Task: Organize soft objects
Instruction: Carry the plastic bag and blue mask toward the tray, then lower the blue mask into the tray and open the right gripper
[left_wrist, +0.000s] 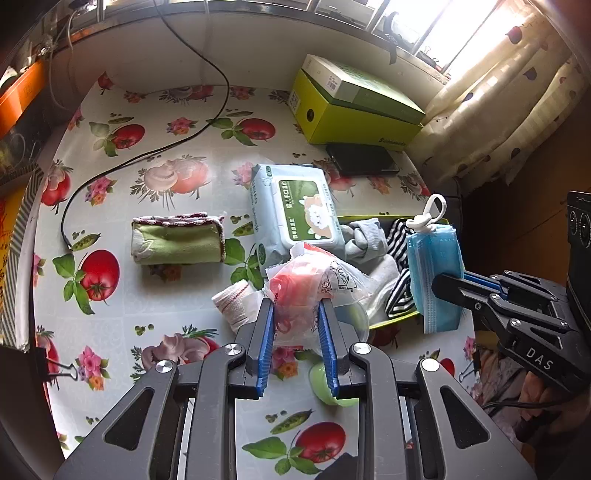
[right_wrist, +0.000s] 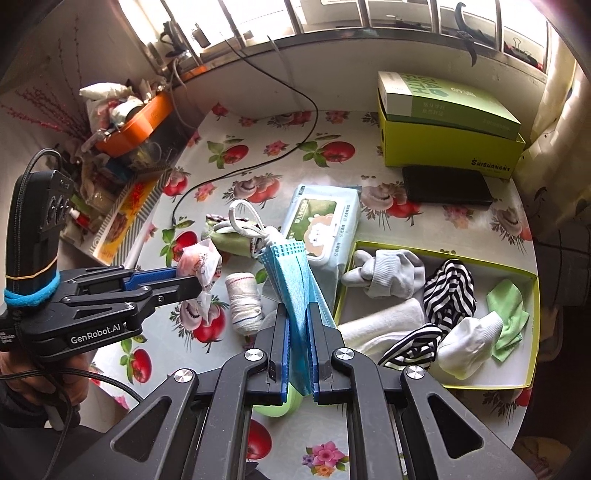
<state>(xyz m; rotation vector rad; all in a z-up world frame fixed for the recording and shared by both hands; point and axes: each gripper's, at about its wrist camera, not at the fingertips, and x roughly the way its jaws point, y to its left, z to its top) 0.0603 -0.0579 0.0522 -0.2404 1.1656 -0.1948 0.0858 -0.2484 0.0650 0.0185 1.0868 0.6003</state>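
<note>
Each view is taken from behind a black claw, angled steeply down and close over the fruit-printed plastic tablecloth (left_wrist: 155, 147). The pale blue wet-wipe pack (left_wrist: 291, 210) ahead of both claws is shared by both views.

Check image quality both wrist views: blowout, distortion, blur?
Left wrist view: window and curtain blown out upper right, table edge bowed by fisheye, dark corner vignette. Right wrist view: window overexposed along the top, same barrel curve; blue masks sharp.
</note>
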